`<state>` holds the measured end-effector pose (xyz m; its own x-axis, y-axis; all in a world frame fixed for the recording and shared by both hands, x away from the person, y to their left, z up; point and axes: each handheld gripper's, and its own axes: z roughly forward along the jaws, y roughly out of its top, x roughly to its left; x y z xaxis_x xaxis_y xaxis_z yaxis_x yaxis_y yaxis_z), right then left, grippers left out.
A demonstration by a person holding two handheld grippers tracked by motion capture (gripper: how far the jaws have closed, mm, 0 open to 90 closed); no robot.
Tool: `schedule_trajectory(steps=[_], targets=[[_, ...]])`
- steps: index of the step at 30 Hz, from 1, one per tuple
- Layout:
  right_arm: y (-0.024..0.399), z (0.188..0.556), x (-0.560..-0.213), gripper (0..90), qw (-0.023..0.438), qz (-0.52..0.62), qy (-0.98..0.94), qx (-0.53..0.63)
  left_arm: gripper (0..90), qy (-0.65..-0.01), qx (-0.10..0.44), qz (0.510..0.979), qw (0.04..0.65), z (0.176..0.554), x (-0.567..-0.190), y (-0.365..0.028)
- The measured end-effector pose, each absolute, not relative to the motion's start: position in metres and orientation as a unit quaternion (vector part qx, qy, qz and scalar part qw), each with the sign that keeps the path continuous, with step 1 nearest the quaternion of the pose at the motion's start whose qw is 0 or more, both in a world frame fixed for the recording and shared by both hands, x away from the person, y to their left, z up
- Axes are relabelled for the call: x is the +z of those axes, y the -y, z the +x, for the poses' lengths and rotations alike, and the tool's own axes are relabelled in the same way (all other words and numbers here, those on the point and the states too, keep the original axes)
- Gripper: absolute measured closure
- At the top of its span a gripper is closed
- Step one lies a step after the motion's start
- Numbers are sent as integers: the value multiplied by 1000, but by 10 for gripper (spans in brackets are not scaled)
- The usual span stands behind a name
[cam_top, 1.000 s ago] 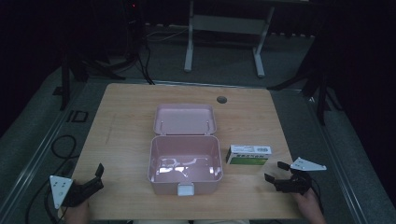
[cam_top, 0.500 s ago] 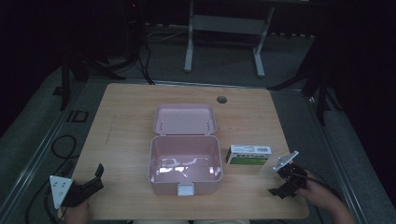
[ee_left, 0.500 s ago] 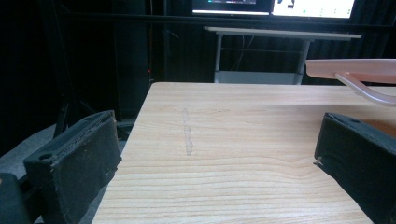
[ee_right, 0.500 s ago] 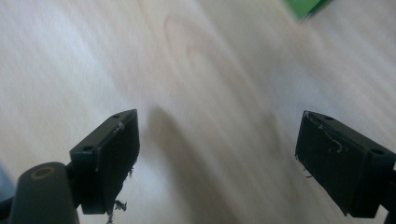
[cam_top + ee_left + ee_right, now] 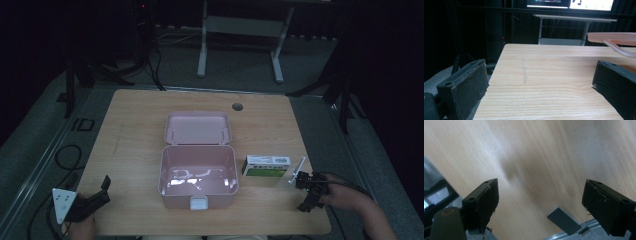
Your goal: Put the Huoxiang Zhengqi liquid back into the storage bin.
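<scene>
- My right gripper sits near the desk's right front corner, jaws wide apart and holding nothing; in the right gripper view they point down at blurred wood.
- The carton lies just left of it, toward the right edge, close beside the open pink box but apart from it.
- My left gripper rests at the left front corner, jaws apart, well away from both.
- Risk, as I judge it: the right gripper is turned off the carton, so a hasty swing back could knock it sideways against the box wall or toward the desk's right edge.
- A second risk: the carton lies flat and low, so closing too high would slip over its top.
- The desk is pale wood with a round cable hole near the back edge.
- The room is dark, with grey carpet, loose cables at the left and a white stand behind.
</scene>
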<state>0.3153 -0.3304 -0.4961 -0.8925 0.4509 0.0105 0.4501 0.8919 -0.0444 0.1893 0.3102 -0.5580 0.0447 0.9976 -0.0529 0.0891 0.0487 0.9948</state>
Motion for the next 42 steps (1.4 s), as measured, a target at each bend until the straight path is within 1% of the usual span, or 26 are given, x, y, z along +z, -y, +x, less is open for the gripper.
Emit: schedule_trajectory(steps=[3,5,9,12,18,21,22,26,29,31,42], targets=[[331,315,-496,128,23,-224,974,28,4,-522,452,522,501,189,-558,-310],[332,316,-495,127,24,-225,974,26,4,-522,451,524,500,190,-558,-310],[333,317,-492,127,19,-218,975,23,3,-521,451,525,499,190,-558,-309],[333,317,-488,127,7,-213,977,15,3,-522,451,524,500,190,-558,-310],[337,326,-479,132,8,-227,974,7,3,-521,450,526,499,190,-559,-309],[338,329,-477,133,16,-231,973,11,4,-522,450,526,499,190,-559,-309],[340,333,-475,132,24,-236,971,14,4,-522,450,525,500,190,-558,-310],[340,338,-470,138,26,-233,972,14,3,-522,449,526,499,190,-559,-309],[339,342,-466,155,22,-221,975,15,3,-522,449,526,499,190,-559,-309],[337,344,-462,176,11,-207,978,13,3,-522,449,526,499,190,-559,-309],[323,361,-439,206,-12,-169,986,0,4,-522,447,526,501,190,-559,-310]])
